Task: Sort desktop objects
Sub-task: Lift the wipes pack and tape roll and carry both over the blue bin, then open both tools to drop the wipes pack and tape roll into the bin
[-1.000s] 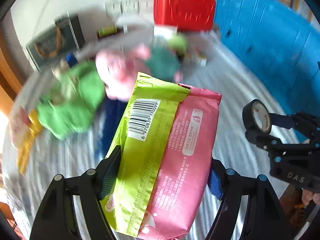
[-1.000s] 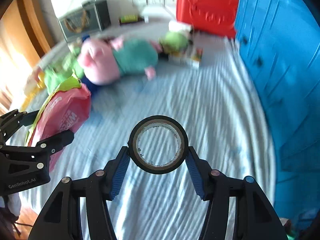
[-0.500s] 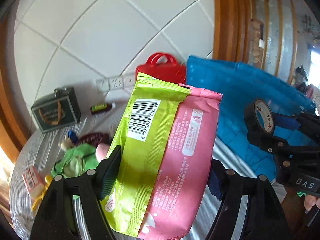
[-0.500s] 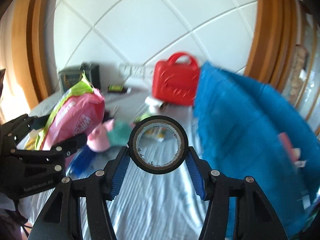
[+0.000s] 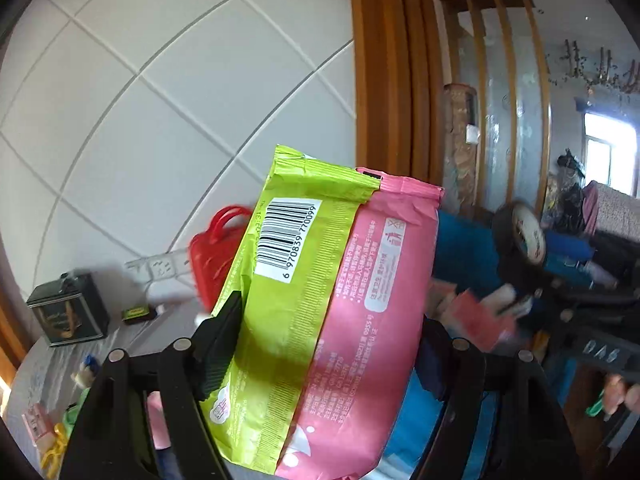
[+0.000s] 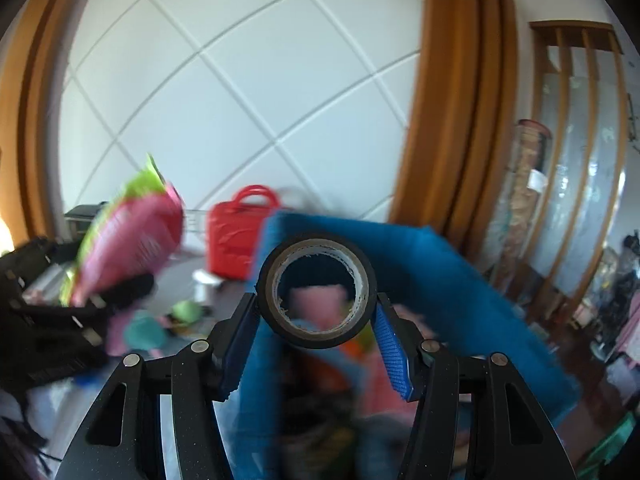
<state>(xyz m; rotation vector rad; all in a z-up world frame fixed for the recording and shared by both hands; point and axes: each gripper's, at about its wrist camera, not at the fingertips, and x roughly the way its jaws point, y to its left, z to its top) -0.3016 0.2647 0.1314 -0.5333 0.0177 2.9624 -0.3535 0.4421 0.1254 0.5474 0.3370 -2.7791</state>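
Note:
My left gripper (image 5: 324,344) is shut on a green and pink pack of wipes (image 5: 320,312), held high with its barcode side facing the camera. That pack (image 6: 132,248) shows blurred at the left of the right wrist view. My right gripper (image 6: 316,320) is shut on a black roll of tape (image 6: 316,290), its hole facing the camera. The roll (image 5: 520,236) and the right gripper appear at the right in the left wrist view. Both hang over the open blue fabric bin (image 6: 420,280), which has several items inside.
A red carry case (image 6: 236,244) stands against the tiled wall. A dark tin (image 5: 68,312), a small green box (image 5: 138,313), plush toys (image 6: 148,332) and small items lie on the striped table (image 5: 52,364) at the left. A wooden frame (image 6: 444,120) rises at the right.
Both grippers rose from low over the table and swung right, carrying the wipes pack and the tape roll up over the blue bin. Neither grip changed.

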